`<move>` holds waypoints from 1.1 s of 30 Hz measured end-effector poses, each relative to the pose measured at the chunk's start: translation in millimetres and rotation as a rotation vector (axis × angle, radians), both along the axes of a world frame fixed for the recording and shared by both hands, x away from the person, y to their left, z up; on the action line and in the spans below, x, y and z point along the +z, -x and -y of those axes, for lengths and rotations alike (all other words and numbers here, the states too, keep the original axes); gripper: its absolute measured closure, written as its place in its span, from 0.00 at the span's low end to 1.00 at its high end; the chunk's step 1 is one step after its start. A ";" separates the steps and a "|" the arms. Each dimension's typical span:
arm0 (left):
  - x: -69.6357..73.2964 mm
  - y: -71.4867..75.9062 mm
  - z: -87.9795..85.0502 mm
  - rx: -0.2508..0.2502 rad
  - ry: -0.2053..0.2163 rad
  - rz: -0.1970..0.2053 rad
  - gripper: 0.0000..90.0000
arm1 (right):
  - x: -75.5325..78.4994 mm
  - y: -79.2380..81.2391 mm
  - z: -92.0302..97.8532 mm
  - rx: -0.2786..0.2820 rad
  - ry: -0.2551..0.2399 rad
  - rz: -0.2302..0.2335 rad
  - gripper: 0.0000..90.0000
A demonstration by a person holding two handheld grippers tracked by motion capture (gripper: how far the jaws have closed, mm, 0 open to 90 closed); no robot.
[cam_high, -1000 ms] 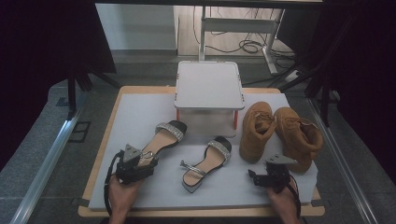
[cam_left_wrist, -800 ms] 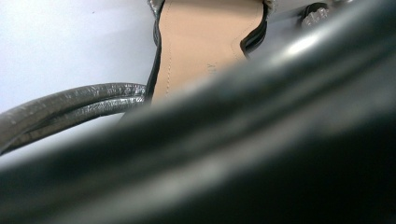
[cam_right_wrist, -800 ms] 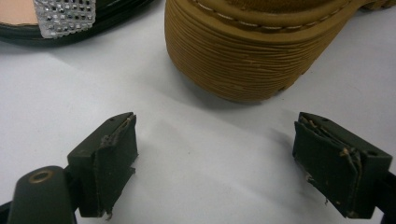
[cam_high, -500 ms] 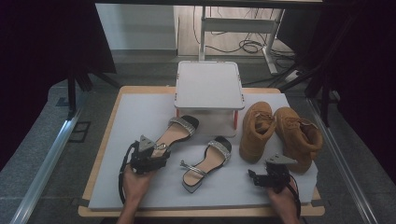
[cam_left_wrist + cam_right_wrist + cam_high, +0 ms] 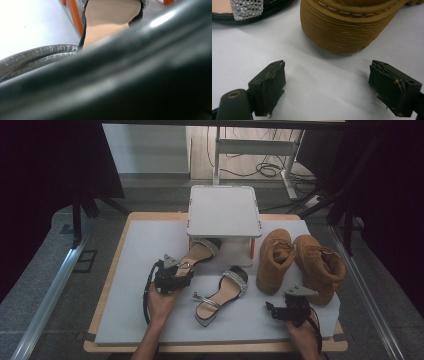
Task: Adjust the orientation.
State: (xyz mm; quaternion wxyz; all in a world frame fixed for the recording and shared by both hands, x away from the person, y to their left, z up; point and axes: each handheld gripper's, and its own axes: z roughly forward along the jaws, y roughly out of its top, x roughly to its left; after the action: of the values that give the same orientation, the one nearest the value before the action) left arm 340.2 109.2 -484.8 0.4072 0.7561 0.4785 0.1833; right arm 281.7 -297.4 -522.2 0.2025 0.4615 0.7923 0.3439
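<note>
High view: a table covered by a white mat [image 5: 145, 245] holds a small white stand [image 5: 224, 211] at the back, two tan boots [image 5: 300, 262] on the right, and two strappy sandals. The left gripper [image 5: 176, 272], held in the person's left hand [image 5: 161, 302], grasps the heel end of one sandal [image 5: 200, 254], whose toe end reaches under the stand. The other sandal [image 5: 222, 294] lies flat on the mat just beside it, toward the middle. The right gripper [image 5: 286, 311] rests low near the front edge, just in front of the boots, holding nothing.

Left gripper view: a blurred dark mass, too close to make out, crosses most of the picture. Beyond it the tan insole of the sandal [image 5: 112, 17] runs away toward an orange leg [image 5: 75, 15] of the stand, and a thin silver strap [image 5: 37, 53] curves in from the left.

Right gripper view: the jaws stand wide apart over bare mat, released. The ribbed sole of a boot [image 5: 342, 32] sits just ahead, and the jewelled toe strap of the other sandal [image 5: 247, 8] shows at top left.

The sandal looks light, with a stiff sole but thin, floppy straps that could slip or snag. The firm heel or sole edge seems the safest place to grip.
</note>
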 end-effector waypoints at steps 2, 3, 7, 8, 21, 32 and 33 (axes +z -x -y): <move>-0.6 -4.3 4.0 0.011 0.004 0.001 0.43 | 0.0 0.0 0.0 0.000 0.000 0.000 0.16; -1.2 -8.0 7.4 0.019 0.008 0.003 0.43 | 0.0 0.0 0.0 0.000 0.000 0.000 0.16; -3.3 -16.5 15.7 0.035 0.005 0.004 0.43 | 0.0 0.0 0.1 0.000 -0.001 0.000 0.16; -3.8 -18.6 17.9 0.041 0.002 0.004 0.43 | 0.0 -0.1 0.1 0.001 -0.001 0.000 0.16; -9.5 -44.6 38.8 0.100 -0.027 -0.013 0.43 | 0.0 -0.1 0.2 0.002 -0.002 -0.001 0.16; -17.2 -60.5 42.8 0.152 -0.039 -0.039 0.43 | 0.0 -0.1 0.2 0.002 -0.003 -0.001 0.16; -18.7 -62.0 43.3 0.156 -0.036 -0.046 0.43 | 0.0 -0.1 0.2 0.002 -0.003 -0.001 0.16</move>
State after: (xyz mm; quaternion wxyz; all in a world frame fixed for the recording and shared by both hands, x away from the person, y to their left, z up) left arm 402.2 65.9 -503.6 0.3671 0.7277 0.5418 0.2054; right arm 281.9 -297.6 -522.2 0.2011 0.4611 0.7923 0.3452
